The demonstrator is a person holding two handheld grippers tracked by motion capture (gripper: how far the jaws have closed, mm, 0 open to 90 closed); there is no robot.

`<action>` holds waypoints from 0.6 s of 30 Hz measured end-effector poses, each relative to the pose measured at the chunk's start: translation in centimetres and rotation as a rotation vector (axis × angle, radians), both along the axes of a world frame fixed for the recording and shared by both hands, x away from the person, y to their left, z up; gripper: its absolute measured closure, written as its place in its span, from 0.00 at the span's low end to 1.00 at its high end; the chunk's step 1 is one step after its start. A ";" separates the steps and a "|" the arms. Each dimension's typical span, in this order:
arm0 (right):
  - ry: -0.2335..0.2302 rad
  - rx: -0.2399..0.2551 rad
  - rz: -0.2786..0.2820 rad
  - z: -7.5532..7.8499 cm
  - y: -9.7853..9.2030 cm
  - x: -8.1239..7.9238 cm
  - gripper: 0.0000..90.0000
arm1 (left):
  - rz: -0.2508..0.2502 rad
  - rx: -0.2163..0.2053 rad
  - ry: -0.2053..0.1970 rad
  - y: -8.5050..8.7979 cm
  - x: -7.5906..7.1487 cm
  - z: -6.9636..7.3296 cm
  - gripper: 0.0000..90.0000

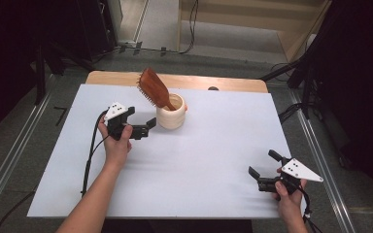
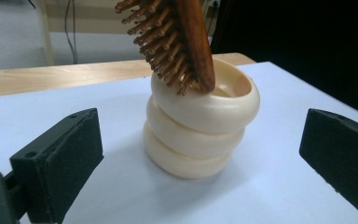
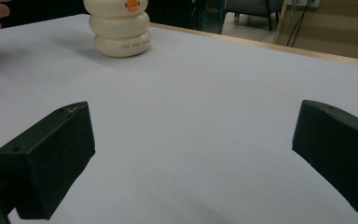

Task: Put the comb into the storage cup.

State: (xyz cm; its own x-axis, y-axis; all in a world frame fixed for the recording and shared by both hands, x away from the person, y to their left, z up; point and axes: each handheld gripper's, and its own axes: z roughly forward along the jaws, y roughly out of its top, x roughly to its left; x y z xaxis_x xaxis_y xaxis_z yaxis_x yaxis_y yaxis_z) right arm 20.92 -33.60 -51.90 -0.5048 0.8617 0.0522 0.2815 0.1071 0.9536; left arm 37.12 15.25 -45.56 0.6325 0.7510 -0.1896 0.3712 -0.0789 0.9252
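Cream-coloured and ribbed in three rings, the holder (image 1: 171, 116) stands upright on the white table (image 1: 213, 160), and a wooden hairbrush (image 1: 154, 88) leans in it, head up, bristles toward your left side. Your left forearm reaches forward, holding the left gripper (image 1: 143, 127) level, just beside the holder on its left; its jaws are spread wide and grasp nothing. In the left gripper view the holder (image 2: 198, 126) sits ahead between the two jaws, apart from both, with the hairbrush (image 2: 177, 42) resting on its rim. Your right gripper (image 1: 262, 170) sits well apart from the holder, near the table's front, jaws likewise released. The right gripper view shows an orange mark (image 3: 132, 5) on the holder (image 3: 121, 32).
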 end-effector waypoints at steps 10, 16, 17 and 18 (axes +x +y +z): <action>0.000 -0.007 -0.005 0.0 0.0 0.0 0.00 | -0.017 0.003 -0.023 0.6 -1.8 -0.2 0.00; 0.000 -0.008 -0.003 0.0 0.0 0.1 0.00 | -0.026 0.006 -0.026 1.2 -2.7 -0.3 0.00; 0.000 -0.006 -0.004 0.0 0.0 0.1 0.00 | -0.029 0.009 -0.028 1.3 -2.9 -0.3 0.00; 0.001 -0.007 -0.004 0.0 0.0 0.1 0.00 | -0.030 0.013 -0.027 1.3 -3.0 -0.4 0.00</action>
State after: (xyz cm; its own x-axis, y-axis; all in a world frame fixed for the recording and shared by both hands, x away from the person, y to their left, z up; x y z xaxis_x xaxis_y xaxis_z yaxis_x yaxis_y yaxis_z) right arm 20.97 -33.56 -51.93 -0.5017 0.8638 0.0461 0.2825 0.1132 0.9526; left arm 34.16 16.58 -45.92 0.6597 0.7338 -0.1623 0.3430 -0.1018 0.9338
